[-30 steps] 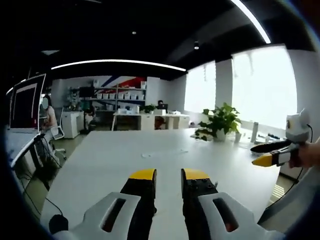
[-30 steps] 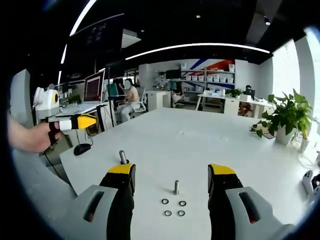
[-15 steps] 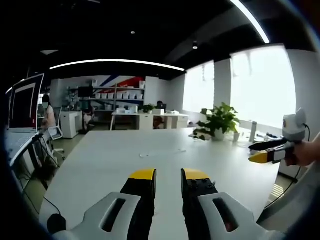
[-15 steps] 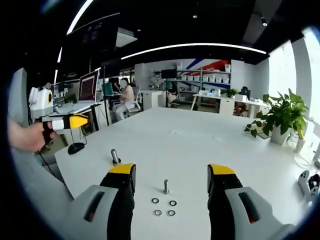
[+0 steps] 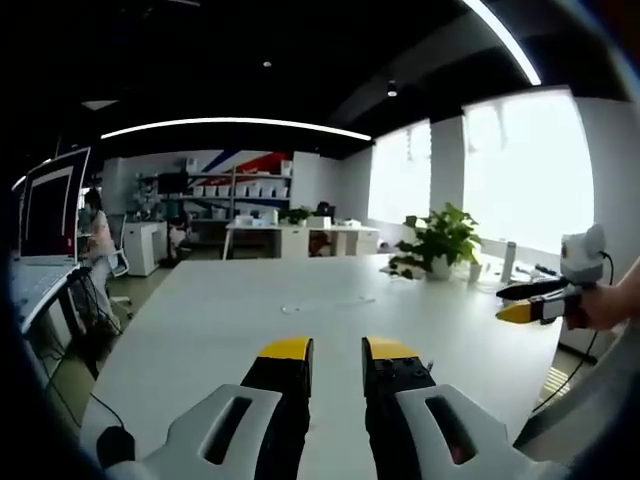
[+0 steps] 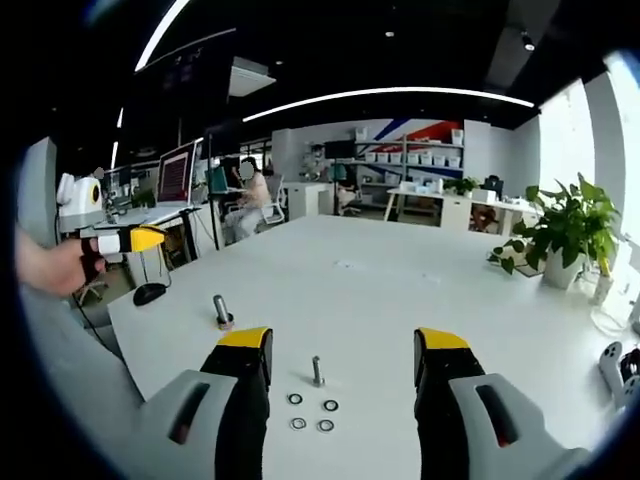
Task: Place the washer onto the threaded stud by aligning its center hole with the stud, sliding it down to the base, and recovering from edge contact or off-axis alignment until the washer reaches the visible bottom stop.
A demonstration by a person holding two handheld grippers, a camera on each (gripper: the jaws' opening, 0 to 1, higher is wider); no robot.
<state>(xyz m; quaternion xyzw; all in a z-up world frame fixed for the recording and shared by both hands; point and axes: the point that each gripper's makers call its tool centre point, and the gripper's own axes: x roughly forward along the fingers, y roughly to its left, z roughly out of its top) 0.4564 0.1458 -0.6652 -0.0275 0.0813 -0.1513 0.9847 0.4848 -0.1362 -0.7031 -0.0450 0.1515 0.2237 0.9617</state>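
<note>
— How far has the job got?

— Hardly started, I'd judge. In the right gripper view, four small dark metal ring washers (image 6: 311,412) lie flat in a little square on the wide white table (image 6: 400,290), just beside a short upright silver threaded stud (image 6: 317,371). None is on the stud; its shaft looks bare down to the base.

— And the tongs?

— The right yellow-tipped black tongs (image 6: 343,350) are spread wide and hold nothing, hovering above the table with stud and washers between the jaws in the picture. The left yellow-tipped black tongs (image 5: 337,352) stand nearly pressed together, a narrow gap showing, nothing pinched, aimed across bare table.

— Anything else nearby?

— A thicker grey metal post (image 6: 221,311) stands off to the left of the stud.

— So what's left?

— Everything: pick up a washer, line its hole over the stud, slide it to the bottom.
</note>
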